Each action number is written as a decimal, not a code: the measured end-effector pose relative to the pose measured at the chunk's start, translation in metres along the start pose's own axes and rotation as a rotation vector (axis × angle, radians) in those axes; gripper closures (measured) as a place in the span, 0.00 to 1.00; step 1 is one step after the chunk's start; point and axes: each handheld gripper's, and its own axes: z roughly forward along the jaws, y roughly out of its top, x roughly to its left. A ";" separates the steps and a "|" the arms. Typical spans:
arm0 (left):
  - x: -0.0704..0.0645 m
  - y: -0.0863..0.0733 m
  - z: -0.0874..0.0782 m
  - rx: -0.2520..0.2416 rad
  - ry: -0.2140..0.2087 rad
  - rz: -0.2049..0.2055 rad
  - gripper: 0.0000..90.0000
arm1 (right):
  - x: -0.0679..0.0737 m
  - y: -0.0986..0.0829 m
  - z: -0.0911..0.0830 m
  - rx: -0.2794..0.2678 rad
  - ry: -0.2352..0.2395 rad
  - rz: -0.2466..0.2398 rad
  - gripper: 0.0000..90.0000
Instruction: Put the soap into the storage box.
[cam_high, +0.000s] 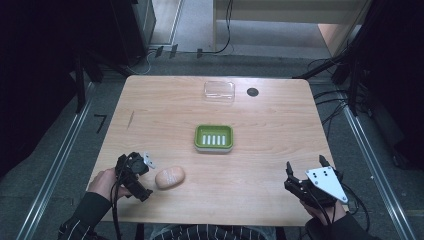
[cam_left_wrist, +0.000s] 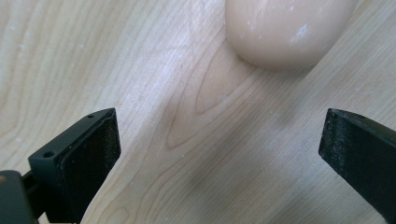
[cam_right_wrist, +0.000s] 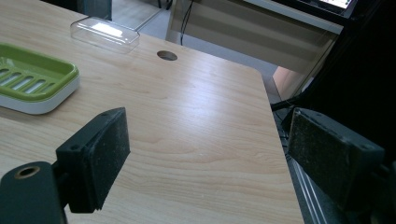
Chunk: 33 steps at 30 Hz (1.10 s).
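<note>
Wood-grain table (cam_high: 165, 100) under a dark room, cables and rails on the floor around it. Soap bar (cam_high: 169, 177), peach-coloured oval, lies flat on the near-left part of the top, nothing touching it. Left gripper (cam_high: 134, 176) sits just to its left, low over the wood; in the left gripper view the jaws stand wide apart with bare table between them and the rounded end of the soap (cam_left_wrist: 286, 32) ahead, beyond the tips, not yet between the pads. So it grips nothing. Right gripper (cam_high: 305, 169) is parked at the near-right corner, well apart from everything; its own view shows the jaws spread wide, empty, pointing across the table toward the far edge. Green soap dish (cam_high: 213, 138) with a slotted insert sits mid-table, empty; also visible at the left of the right gripper view (cam_right_wrist: 32, 84). Clear plastic lid (cam_high: 219, 92) rests near the far edge, with a dark round grommet hole (cam_high: 252, 92) just beside it. Progress read: early. Approach is roughly lined up, grasp not made, soap not lifted, dish unfilled, lid off. Remaining, as I judge it: close in on the bar, pinch, carry to the dish, possibly cover it.
</note>
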 end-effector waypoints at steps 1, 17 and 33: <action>-0.001 0.001 -0.002 -0.004 0.001 0.005 0.00 | 0.000 0.000 0.000 0.003 -0.002 0.007 0.15; -0.012 0.024 -0.006 -0.033 -0.047 0.063 0.00 | 0.001 0.000 0.000 0.005 -0.001 -0.005 0.15; -0.013 0.046 -0.002 -0.037 -0.078 0.099 0.00 | 0.001 0.000 0.001 0.007 0.000 -0.009 0.15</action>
